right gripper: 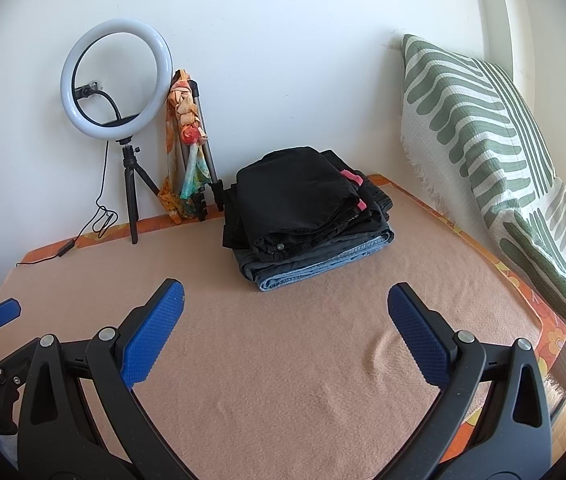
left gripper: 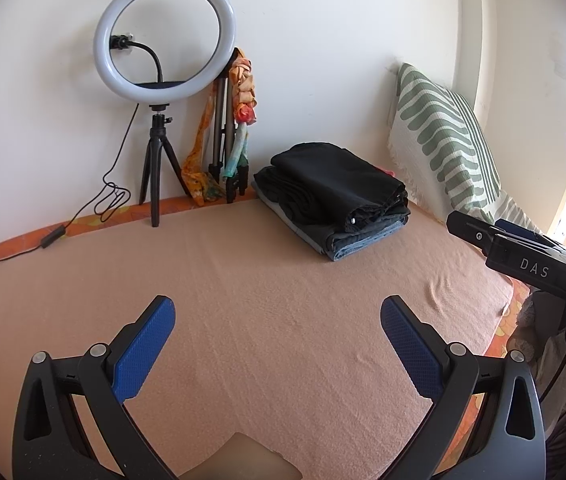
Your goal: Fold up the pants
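Lower pants in stack (right gripper: pixel 315 268): only folded edges show — the black pair on top covers the rest.
Pink item (right gripper: pixel 353 178): mostly tucked behind the black pair; what it is cannot be told.
Second tripod (left gripper: pixel 225 120): partly wrapped by the patterned scarf (left gripper: pixel 245 96).
Right hand-held gripper (left gripper: pixel 523 256): in the left view only its body shows, cut by the frame edge — fingers unseen.
Pale flat object (left gripper: pixel 243 458): cut off at the bottom, blurred, unidentifiable.
Cushion (right gripper: pixel 483 140): runs out of frame at right.

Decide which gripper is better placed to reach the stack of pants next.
Probably the right gripper: the stack lies almost straight ahead of it, while it lies off to the right of the left gripper. Both are open.
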Available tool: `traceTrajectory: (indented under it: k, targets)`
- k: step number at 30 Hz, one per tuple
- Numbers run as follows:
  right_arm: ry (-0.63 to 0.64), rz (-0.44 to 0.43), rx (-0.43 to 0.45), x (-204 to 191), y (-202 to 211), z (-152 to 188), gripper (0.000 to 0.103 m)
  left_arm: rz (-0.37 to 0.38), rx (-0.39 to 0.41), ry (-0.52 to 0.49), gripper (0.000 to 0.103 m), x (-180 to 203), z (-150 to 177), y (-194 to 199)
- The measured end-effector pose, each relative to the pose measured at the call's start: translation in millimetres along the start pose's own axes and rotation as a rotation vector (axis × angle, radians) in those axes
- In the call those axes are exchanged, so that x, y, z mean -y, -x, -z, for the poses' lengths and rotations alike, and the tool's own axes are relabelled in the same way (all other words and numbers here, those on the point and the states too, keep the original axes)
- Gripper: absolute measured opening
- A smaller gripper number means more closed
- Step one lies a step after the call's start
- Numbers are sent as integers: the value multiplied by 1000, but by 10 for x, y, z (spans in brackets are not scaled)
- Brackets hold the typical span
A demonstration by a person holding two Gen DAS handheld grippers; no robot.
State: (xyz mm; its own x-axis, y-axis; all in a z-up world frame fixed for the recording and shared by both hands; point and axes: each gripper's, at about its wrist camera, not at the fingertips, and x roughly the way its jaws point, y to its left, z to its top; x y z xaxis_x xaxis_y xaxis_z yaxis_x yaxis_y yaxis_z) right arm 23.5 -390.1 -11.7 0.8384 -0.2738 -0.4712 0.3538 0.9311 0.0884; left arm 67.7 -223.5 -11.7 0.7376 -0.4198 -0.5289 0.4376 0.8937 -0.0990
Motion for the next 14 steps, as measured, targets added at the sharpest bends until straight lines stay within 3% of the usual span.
traceTrajectory:
  k: [14]
  targets:
    - [-4,-8,-4,-9,-26,6,103,-3,4,3,102,-30,-9,-3]
